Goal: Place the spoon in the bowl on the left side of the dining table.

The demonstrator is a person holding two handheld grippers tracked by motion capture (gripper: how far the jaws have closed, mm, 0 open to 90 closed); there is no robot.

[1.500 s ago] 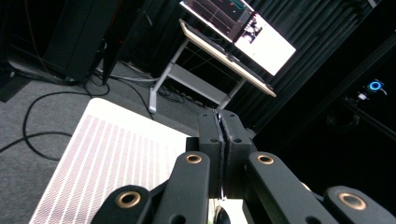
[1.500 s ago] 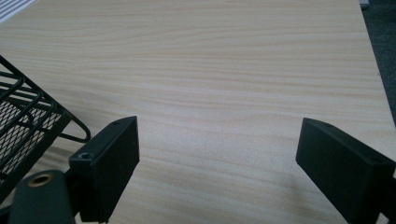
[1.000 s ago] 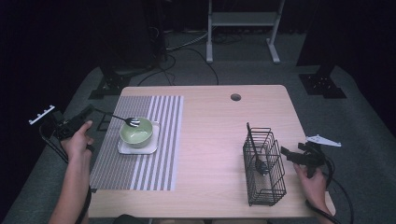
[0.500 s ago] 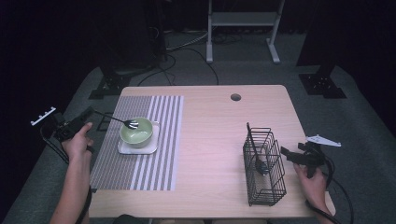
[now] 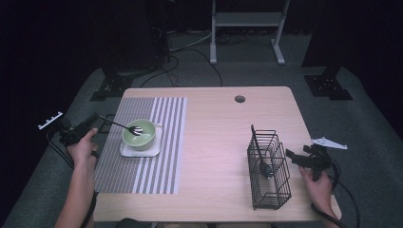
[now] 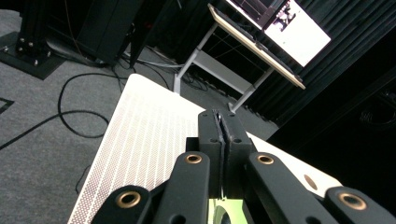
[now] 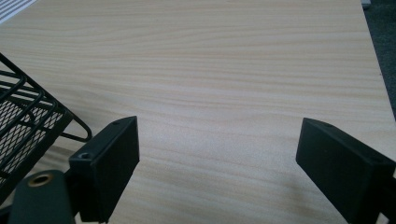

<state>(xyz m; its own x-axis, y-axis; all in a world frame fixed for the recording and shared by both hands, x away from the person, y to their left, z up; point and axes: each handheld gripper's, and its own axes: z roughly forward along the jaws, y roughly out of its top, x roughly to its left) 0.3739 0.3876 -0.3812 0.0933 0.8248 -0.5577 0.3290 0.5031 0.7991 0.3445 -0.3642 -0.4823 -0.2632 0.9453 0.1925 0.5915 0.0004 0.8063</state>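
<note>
Hardly anything has been moved since the earlier frames: the fork (image 5: 116, 124) is found in the same spot, its head resting inside the green bowl (image 5: 147, 138) and its dark handle sticking out past the bowl's left rim. That handle is pinched by the left gripper (image 5: 95, 119), which is parked just left of the bowl. In the left gripper view its jaws are seen pressed almost flat together, with only a thin sliver between them, so the fork is clamped tight. The bowl is sat on a white square plate (image 5: 128, 152), and both are laid on a striped placemat (image 5: 157, 166). Well to the right of the bowl, a black wire basket (image 5: 271, 190) is stood on the bare table (image 5: 214, 142) with a dark utensil (image 5: 266, 168) inside. Farther right of the bowl again, just past the basket, the right gripper (image 5: 291, 156) is held with jaws spread wide apart, and nothing is caught between them.
</note>
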